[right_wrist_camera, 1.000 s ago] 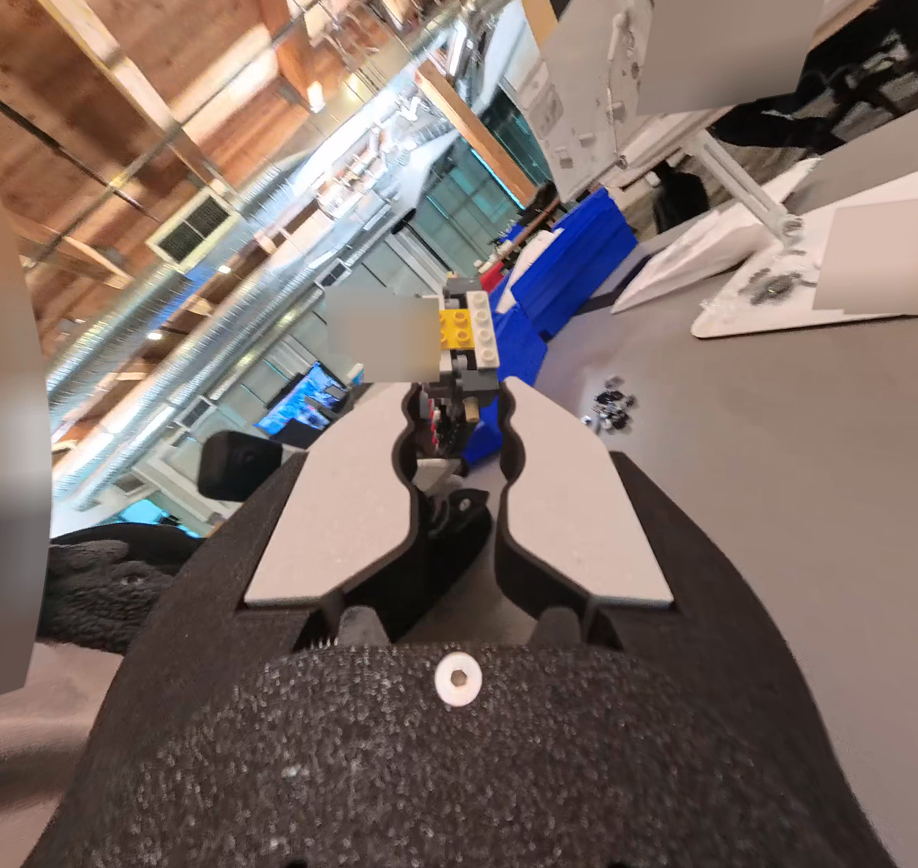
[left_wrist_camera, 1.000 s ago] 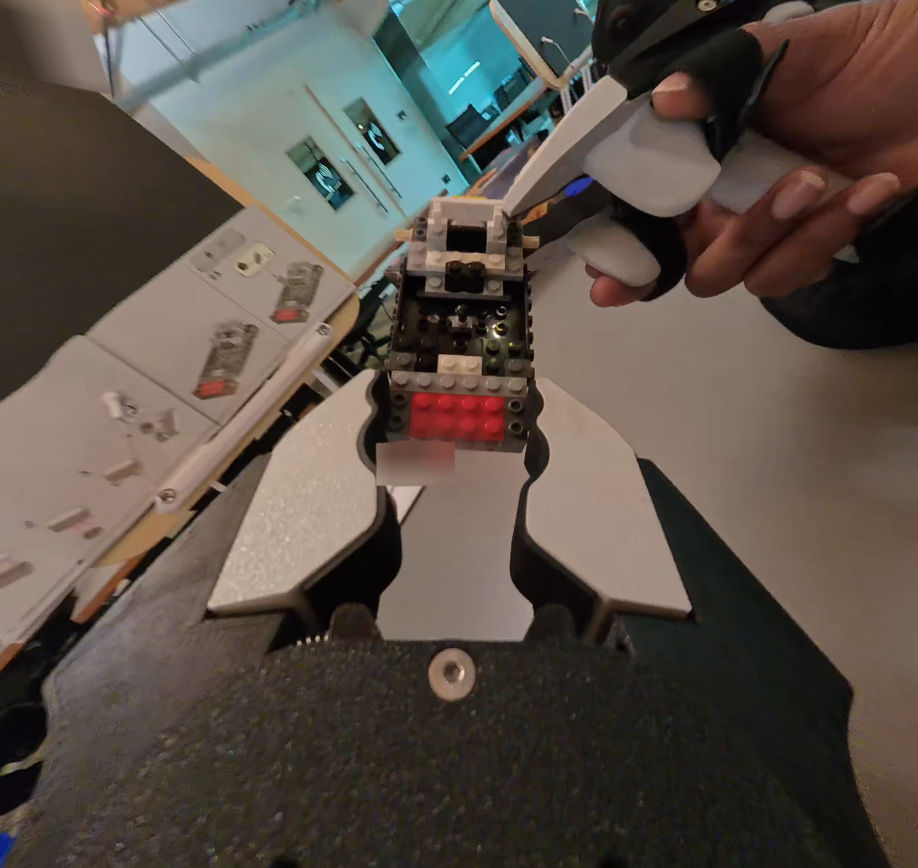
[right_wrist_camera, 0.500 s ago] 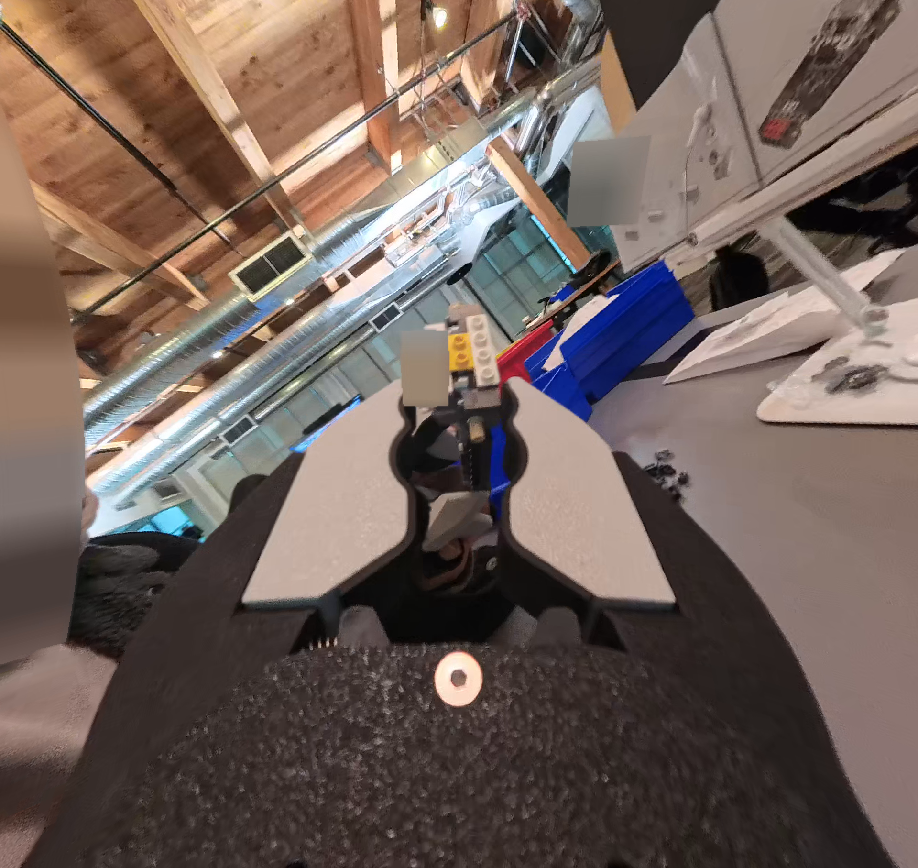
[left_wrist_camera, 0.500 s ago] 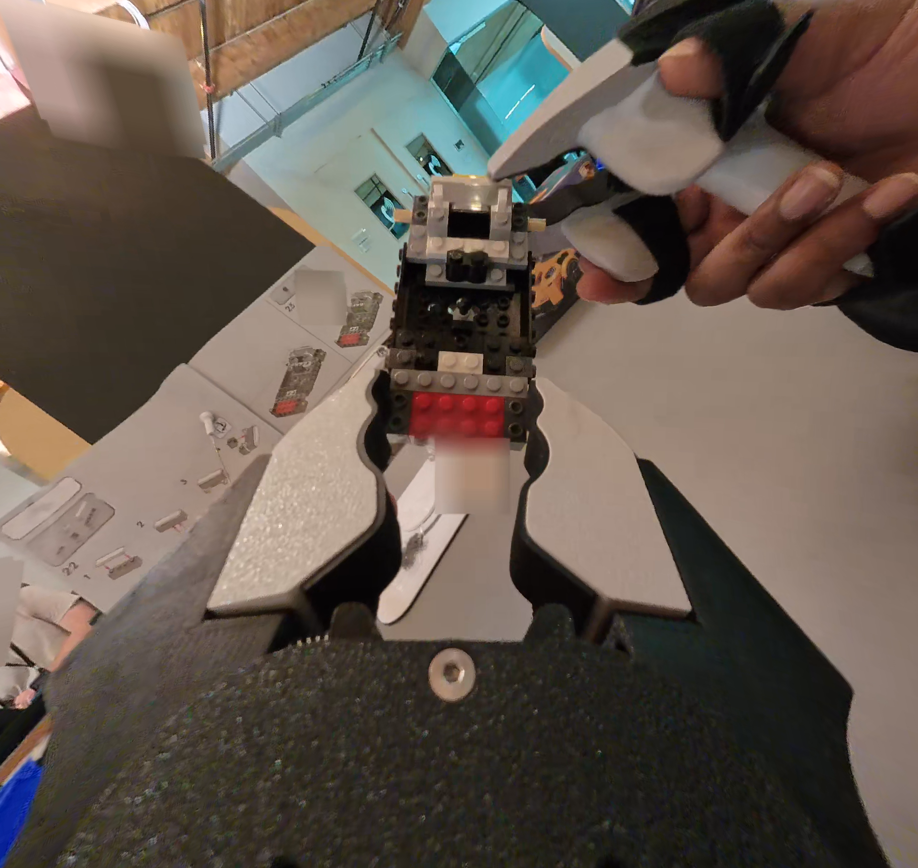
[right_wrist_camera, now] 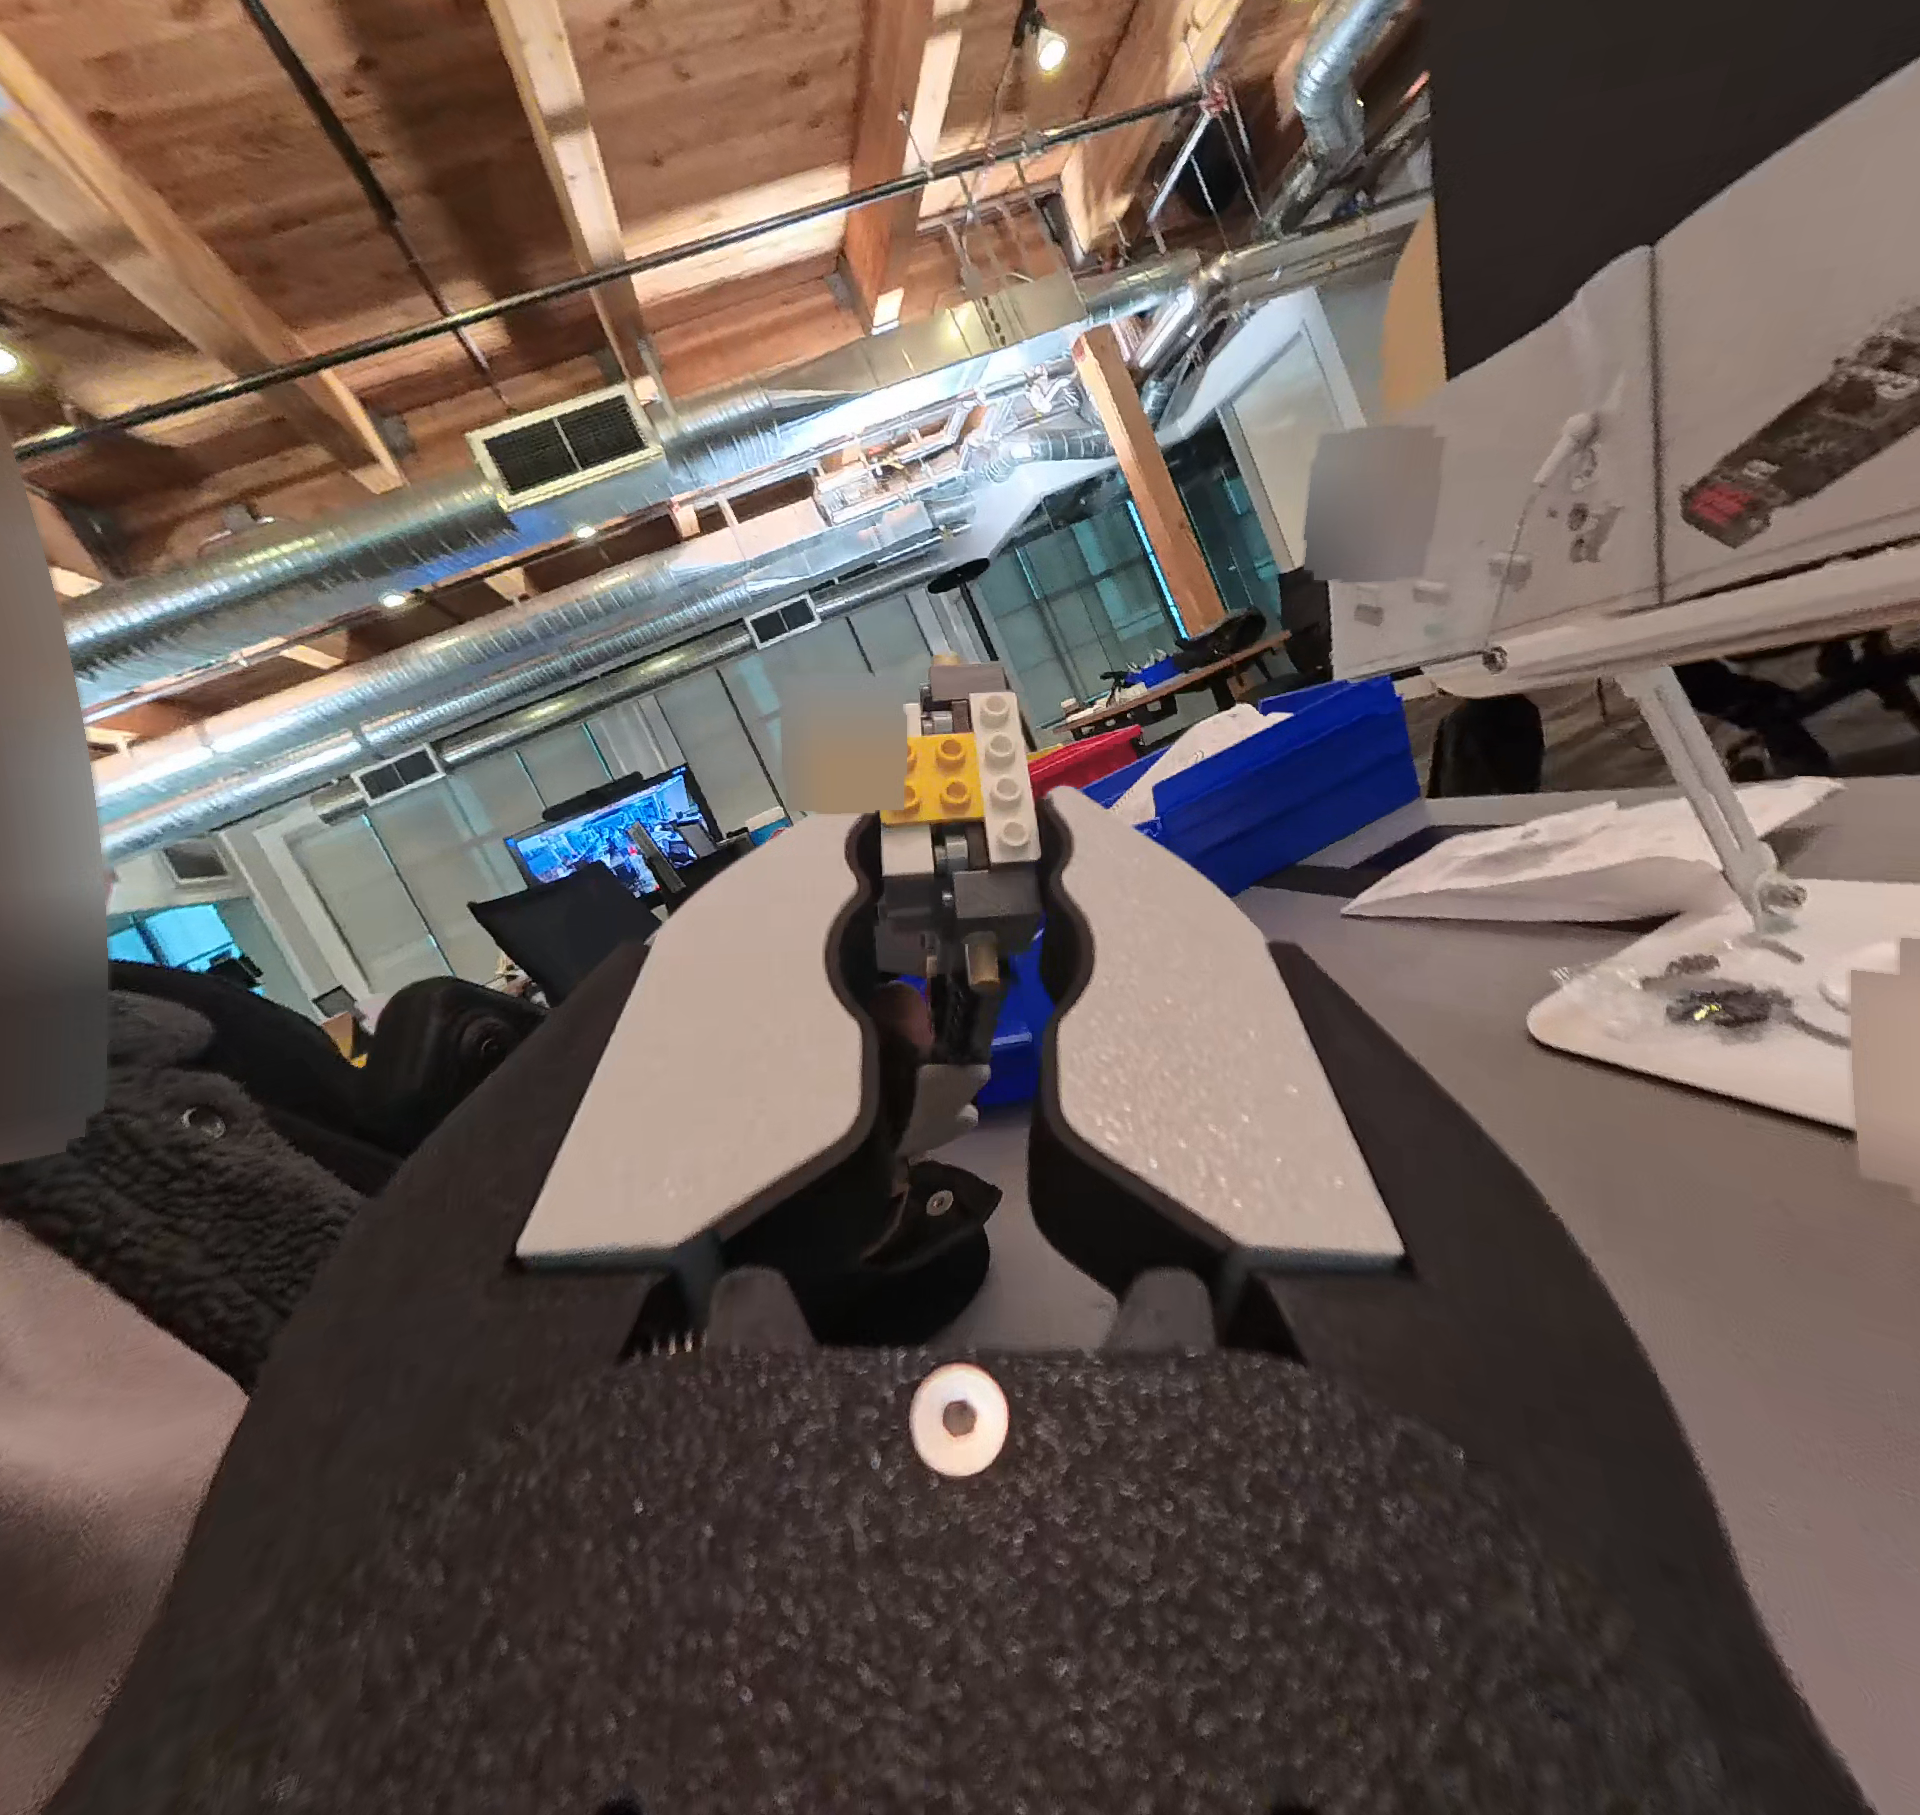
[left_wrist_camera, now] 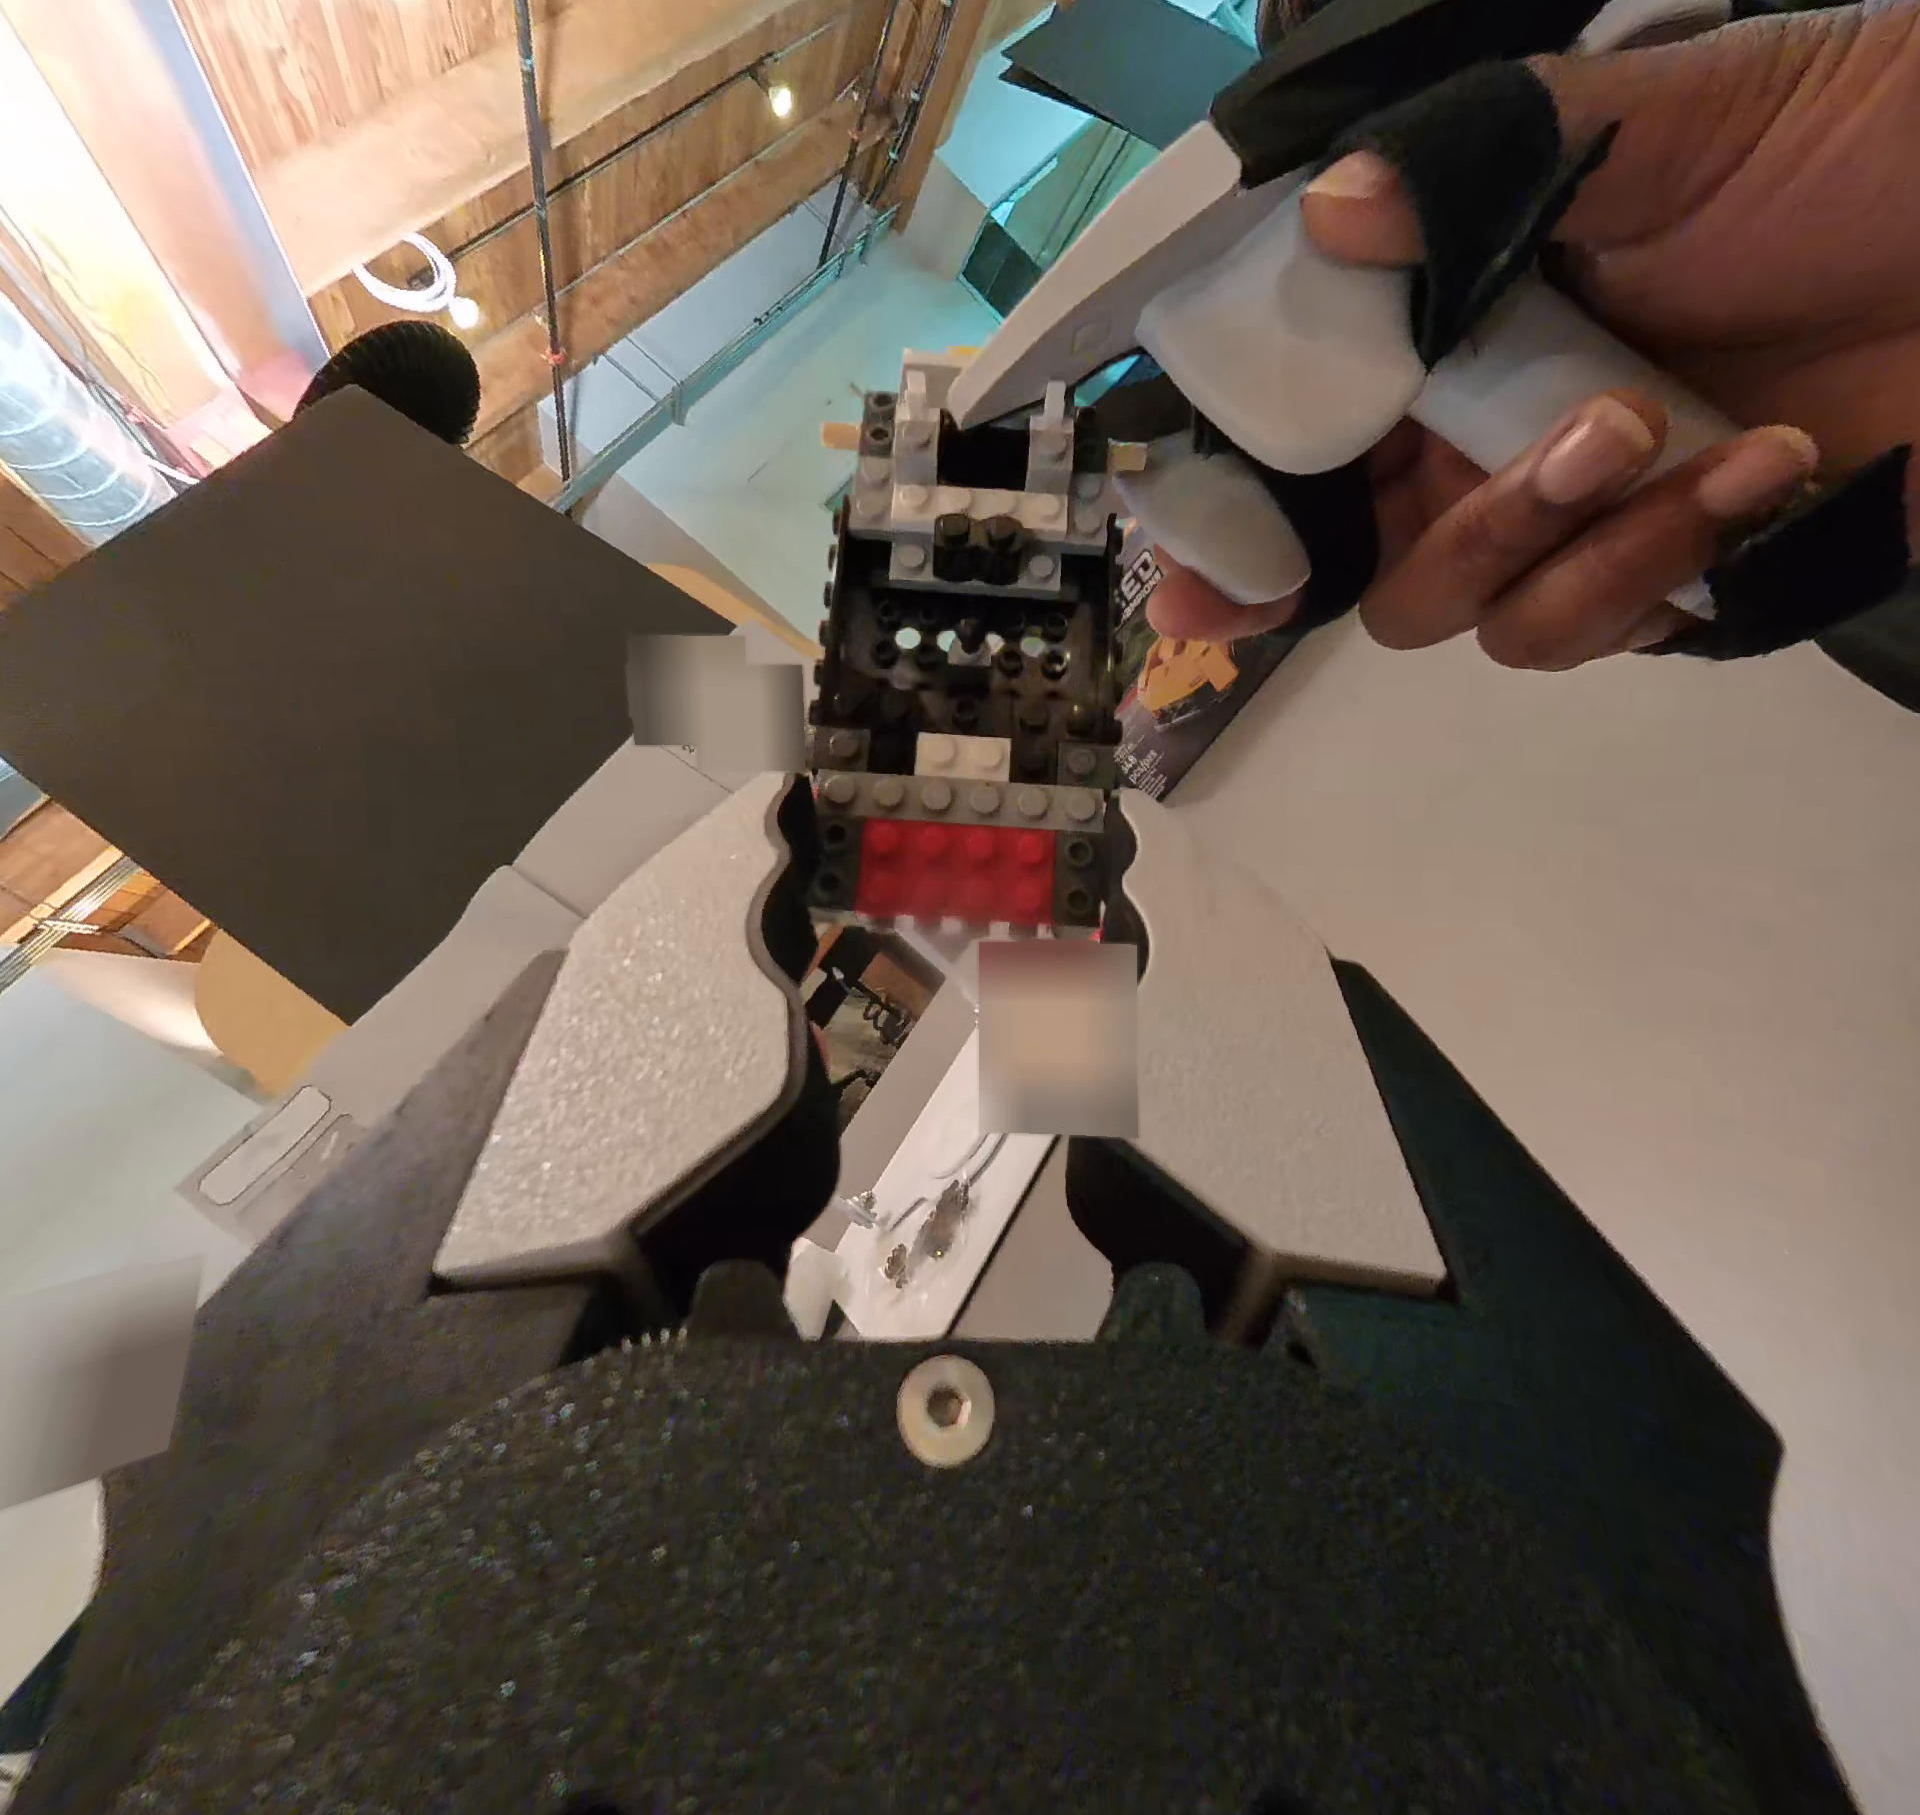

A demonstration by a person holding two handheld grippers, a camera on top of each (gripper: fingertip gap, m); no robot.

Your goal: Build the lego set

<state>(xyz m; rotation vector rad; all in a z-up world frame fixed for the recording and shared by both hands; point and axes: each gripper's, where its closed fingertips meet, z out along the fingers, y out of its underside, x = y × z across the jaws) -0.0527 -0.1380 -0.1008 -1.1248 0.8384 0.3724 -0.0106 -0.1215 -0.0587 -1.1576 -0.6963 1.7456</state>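
A partly built lego model (left_wrist_camera: 961, 685), black and grey with a red block at its near end, is held in the air between both grippers. My left gripper (left_wrist_camera: 961, 872) is shut on the red end. My right gripper (right_wrist_camera: 956, 861) is shut on the other end, a grey part (right_wrist_camera: 982, 892) that carries a yellow brick (right_wrist_camera: 940, 778) and a white brick (right_wrist_camera: 1006, 778). In the left wrist view the right gripper's finger (left_wrist_camera: 1081, 331) lies on the model's far end, held by a gloved hand (left_wrist_camera: 1662, 331). The left gripper (right_wrist_camera: 935, 1215) shows below the model in the right wrist view.
An open instruction booklet (right_wrist_camera: 1714, 477) stands on a white stand (right_wrist_camera: 1704, 1059) with a bag of small parts (right_wrist_camera: 1714, 1007). Blue bins (right_wrist_camera: 1278, 778) stand at the grey table's far side. A black board (left_wrist_camera: 312, 674) and a printed box (left_wrist_camera: 1174, 705) stand behind the model. My right fingertips sit around 7 cm from my left ones.
Both grippers have tilted up with the model held between them; the views now show more ceiling and less table. Both grips are unchanged.
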